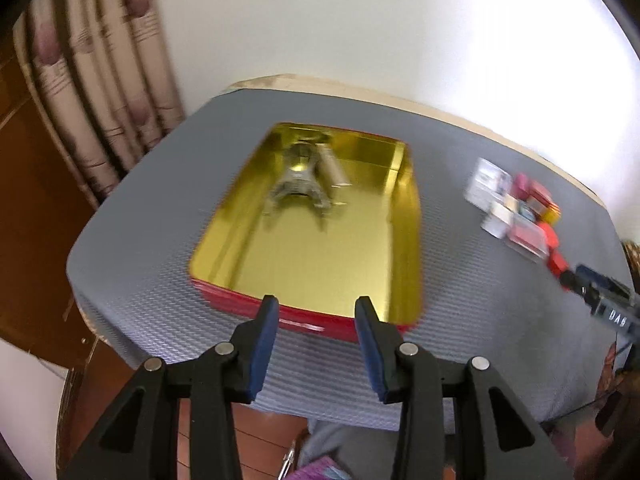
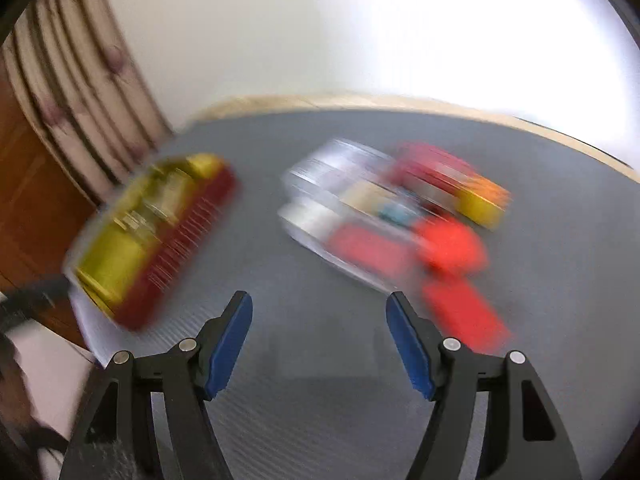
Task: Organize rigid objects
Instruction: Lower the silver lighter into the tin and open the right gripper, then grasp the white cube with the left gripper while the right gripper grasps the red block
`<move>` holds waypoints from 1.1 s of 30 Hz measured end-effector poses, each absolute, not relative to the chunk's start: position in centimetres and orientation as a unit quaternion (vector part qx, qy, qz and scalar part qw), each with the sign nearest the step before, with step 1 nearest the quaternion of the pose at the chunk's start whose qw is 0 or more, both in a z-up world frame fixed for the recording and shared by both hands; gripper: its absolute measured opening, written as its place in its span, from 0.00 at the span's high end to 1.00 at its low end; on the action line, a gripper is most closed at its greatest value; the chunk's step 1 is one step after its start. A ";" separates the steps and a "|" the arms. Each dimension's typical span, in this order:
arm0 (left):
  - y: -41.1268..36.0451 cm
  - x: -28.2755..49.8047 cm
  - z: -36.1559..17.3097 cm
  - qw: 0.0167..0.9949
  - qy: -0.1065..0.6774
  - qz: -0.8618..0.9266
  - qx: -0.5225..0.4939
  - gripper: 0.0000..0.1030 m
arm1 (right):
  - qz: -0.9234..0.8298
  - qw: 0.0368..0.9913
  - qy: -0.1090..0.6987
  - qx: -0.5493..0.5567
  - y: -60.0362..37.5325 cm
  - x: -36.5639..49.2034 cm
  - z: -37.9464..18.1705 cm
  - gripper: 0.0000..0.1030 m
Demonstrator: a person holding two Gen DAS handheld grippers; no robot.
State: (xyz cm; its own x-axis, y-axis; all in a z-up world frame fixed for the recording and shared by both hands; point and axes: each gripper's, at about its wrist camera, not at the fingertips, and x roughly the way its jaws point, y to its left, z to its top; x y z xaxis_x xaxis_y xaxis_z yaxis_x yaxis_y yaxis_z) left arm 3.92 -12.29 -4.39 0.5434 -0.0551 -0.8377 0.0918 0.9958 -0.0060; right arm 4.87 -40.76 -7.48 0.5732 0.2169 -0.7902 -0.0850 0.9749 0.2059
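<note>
red tin (image 1: pixel 320 322) on grey tabletop (image 1: pixel 480 320) holding few items; pile of small boxes (image 1: pixel 516 208) still waiting outside. left fingers (image 1: pixel 316 320), right fingers (image 2: pixel 320 316) both released, gripping nothing.

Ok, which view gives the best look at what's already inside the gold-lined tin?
The left wrist view: the tin lies open to the camera, with a grey metal figure and a pale cylinder inside. In the right wrist view the tin is motion-blurred; its contents are unreadable.

One gold-lined tin (image 1: pixel 404 216), two items inside it, one blurred cluster (image 1: pixel 516 208) (uncountable) of small boxes.
</note>
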 end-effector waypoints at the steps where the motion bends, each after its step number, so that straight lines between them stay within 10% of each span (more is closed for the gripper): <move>1: -12.8 3.8 -4.3 0.878 0.476 -0.048 0.021 0.61 | 0.072 0.883 0.460 0.062 -42.4 3.8 -7.9 0.35; 15: -21.4 6.0 -4.8 0.833 0.540 -0.120 0.017 0.61 | 0.094 0.864 0.494 0.012 -47.3 5.9 -10.1 0.37; 22: -25.0 9.6 -4.6 0.830 0.533 -0.155 0.055 0.61 | 0.107 0.853 0.510 0.011 -47.3 8.3 -12.1 0.49; 25: -27.1 12.2 -5.2 0.820 0.541 -0.175 0.066 0.61 | 0.099 0.858 0.505 -0.014 -47.1 8.4 -12.2 0.74; 33: -30.9 18.8 -9.1 0.778 0.600 -0.186 0.025 0.61 | 0.058 0.887 0.459 0.000 -49.0 5.8 -12.4 0.74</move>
State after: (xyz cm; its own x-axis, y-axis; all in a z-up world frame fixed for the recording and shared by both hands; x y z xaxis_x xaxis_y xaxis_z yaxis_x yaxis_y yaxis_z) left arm 18.84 -30.90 -9.12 0.2116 -0.2583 -0.9426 0.3191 0.9299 -0.1832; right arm 5.81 -48.98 -12.37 0.5724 0.1025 -0.8136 -0.1030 0.9933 0.0528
